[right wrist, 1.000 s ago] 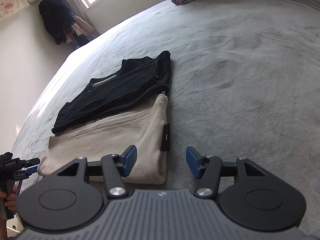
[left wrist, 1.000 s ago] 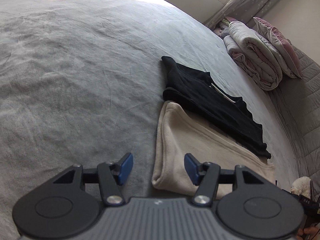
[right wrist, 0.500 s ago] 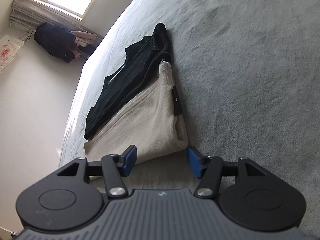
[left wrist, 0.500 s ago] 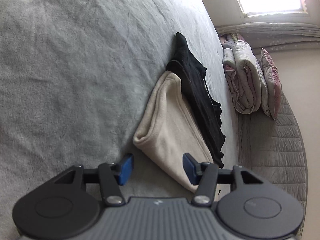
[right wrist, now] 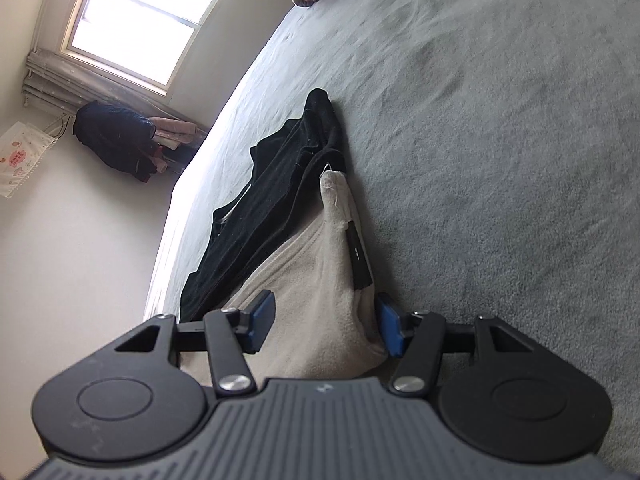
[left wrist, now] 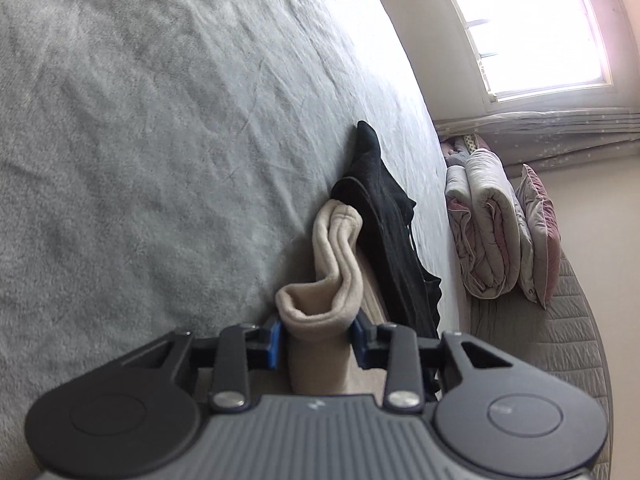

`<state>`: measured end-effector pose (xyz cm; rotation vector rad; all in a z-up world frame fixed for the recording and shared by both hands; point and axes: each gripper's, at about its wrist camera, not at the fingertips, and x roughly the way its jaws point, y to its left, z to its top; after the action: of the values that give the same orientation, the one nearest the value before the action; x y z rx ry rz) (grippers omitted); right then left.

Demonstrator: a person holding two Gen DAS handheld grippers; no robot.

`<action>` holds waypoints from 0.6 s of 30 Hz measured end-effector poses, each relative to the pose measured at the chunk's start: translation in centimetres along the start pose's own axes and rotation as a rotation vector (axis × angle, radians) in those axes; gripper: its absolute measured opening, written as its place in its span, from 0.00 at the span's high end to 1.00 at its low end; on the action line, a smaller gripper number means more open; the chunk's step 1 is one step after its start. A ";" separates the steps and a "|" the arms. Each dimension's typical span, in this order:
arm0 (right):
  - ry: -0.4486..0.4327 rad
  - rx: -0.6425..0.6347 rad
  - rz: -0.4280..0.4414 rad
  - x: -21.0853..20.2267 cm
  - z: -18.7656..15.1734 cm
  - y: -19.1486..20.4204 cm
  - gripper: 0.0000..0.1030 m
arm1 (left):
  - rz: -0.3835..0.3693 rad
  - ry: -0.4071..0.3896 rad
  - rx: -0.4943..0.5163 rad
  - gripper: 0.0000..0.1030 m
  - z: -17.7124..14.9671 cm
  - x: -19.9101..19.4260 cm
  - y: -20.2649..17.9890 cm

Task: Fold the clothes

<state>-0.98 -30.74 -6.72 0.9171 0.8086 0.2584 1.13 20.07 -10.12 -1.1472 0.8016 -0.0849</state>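
Left wrist view: the left gripper [left wrist: 316, 338] sits at bottom centre, its jaws closing with the bunched end of the beige garment [left wrist: 334, 264] between them; the blue pads look pressed against the cloth on both sides. That garment runs up the middle of the frame on the grey bed [left wrist: 160, 140], touching the black garment [left wrist: 384, 216] lying just right of it. I count two garments here, one rolled quilt [left wrist: 484, 224] and one pink pillow [left wrist: 538, 232] at the right.

Right wrist view: the right gripper [right wrist: 326, 326] at bottom centre is also closing, straddling the other end of the beige garment [right wrist: 320, 300]; its left pad appears clear of the cloth, so no grip yet. The black garment [right wrist: 280, 188] lies up and to the left of it.

Both garments look already folded flat once. I'd judge another fold of the beige one is just starting, with the black one still waiting.
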 end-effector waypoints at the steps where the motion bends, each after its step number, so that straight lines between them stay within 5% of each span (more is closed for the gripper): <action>1: -0.002 -0.001 -0.009 0.1 0.0 0.1 0.52 | 0.007 -0.005 -0.001 0.72 0.0 0.1 -0.1; 3: -0.004 0.016 -0.028 0.2 0.0 -0.2 0.83 | 0.034 -0.017 -0.007 0.87 -0.1 0.2 -0.3; 4: -0.004 0.027 -0.038 0.3 -0.1 -0.4 0.86 | 0.040 -0.027 -0.017 0.87 -0.2 0.2 -0.4; 18: -0.039 0.067 -0.065 -2.6 0.6 1.7 0.89 | 0.138 -0.090 0.008 0.90 -0.8 -2.9 -3.3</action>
<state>-2.05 -31.43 -3.84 0.9538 0.8130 0.1570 -0.39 19.29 -5.96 -1.0778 0.7975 0.0777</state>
